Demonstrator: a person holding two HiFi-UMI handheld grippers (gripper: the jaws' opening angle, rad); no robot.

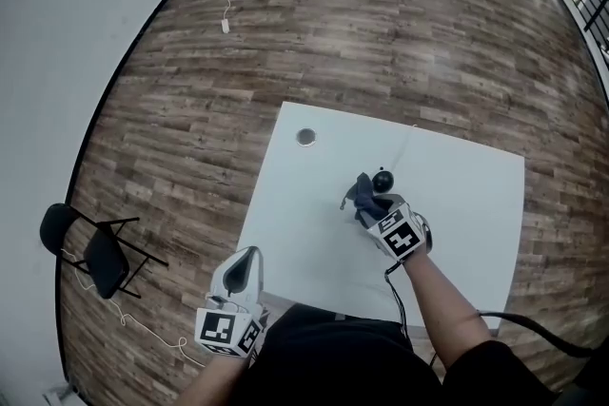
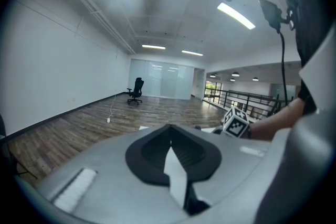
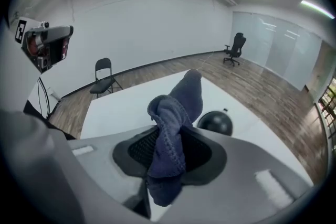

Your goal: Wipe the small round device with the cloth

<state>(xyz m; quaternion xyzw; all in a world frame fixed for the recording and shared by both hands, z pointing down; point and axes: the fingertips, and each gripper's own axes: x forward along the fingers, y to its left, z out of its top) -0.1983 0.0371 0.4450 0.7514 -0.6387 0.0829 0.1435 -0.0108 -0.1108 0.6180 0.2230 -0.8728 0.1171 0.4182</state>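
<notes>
Two hand-held grippers are here, but only one has a job. The right hand-held gripper [image 1: 373, 204] pinches the blue cloth [image 3: 173, 123] in its jaws. A loose fold sticks out in front, likely so the soft part can do the rubbing. It tips down toward the small round device [image 3: 215, 122], a black ball on the white worktop [image 1: 304, 223], just past the cloth. I cannot tell if cloth and ball touch. The left hand-held gripper [image 2: 170, 149] has its jaws pressed together on nothing and sits by the near edge, out of the way.
</notes>
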